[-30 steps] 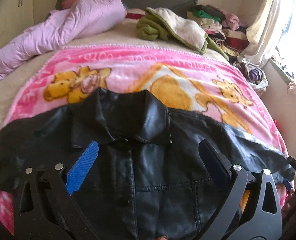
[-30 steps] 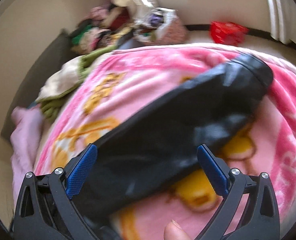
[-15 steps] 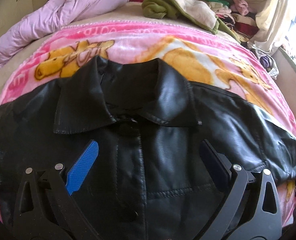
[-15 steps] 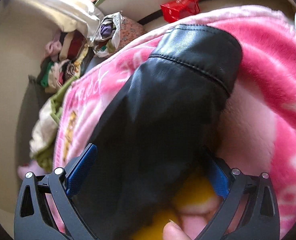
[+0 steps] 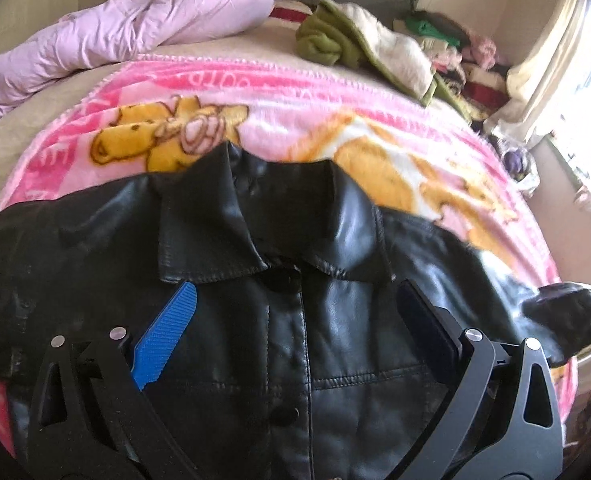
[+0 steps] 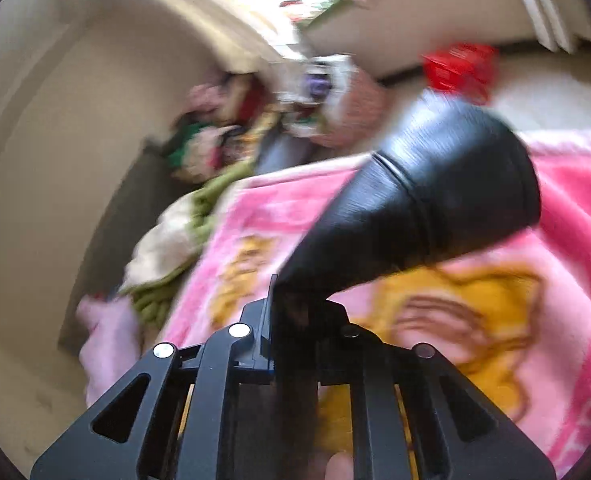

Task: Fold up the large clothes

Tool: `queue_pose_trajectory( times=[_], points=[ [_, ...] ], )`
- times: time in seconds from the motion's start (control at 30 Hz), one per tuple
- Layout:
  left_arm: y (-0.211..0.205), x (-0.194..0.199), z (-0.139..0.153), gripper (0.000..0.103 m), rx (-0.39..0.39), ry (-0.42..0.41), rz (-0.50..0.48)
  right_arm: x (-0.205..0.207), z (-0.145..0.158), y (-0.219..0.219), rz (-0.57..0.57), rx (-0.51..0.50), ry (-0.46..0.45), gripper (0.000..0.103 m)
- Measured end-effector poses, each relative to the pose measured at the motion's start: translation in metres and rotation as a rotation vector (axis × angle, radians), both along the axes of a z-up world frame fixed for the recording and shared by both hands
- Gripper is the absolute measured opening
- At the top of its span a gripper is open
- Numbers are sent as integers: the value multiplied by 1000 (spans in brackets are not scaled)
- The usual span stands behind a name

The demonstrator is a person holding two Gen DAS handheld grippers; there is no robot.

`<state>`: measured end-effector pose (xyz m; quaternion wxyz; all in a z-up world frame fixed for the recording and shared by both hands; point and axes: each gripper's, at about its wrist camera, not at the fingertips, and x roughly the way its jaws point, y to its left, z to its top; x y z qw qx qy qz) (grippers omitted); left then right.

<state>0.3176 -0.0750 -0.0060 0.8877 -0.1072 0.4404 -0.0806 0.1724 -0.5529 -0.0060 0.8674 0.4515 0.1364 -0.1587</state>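
So the right gripper (image 6: 285, 304) has its jaws pressed together on the sleeve (image 6: 435, 196) of the black faux-leather jacket (image 5: 295, 340), pinching it a bit back from the cuff, which sticks up and out ahead of the jaws, off the bed. The left gripper (image 5: 295, 320) has its jaws spread wide with nothing between them, hovering over the jacket's chest just below the collar (image 5: 263, 224). The jacket itself lies front-up and buttoned on the pink fleece blanket with yellow bears (image 5: 335, 120).

My worry: this stuff looks slick and stiff, so the sleeve could slide out of that narrow pinch mid-fold. And with nothing pinning the body, pulling the sleeve across may drag the whole jacket sideways and bunch the shoulder.
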Motion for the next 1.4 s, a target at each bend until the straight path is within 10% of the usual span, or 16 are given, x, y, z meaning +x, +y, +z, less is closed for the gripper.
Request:
queue_pose_trajectory(
  times=[0.27,0.53,0.87,1.03,1.4],
  points=[
    [34,-12,31,94,-82,-35,8,37,87,114,329,-253,-146,11],
    [87,-23,41,94,-277,-81,24,56,111,241,638,-458,-235,11],
    [145,-43,36,94,-456,-132,90,69,72,374,903,-577,-220,11],
    [174,-59,26,94,-689,-202,64,69,49,424,999,-603,-190,11],
    [194,-68,11,94,-748,-216,86,77,-9,480,1135,-647,-25,13]
  ],
)
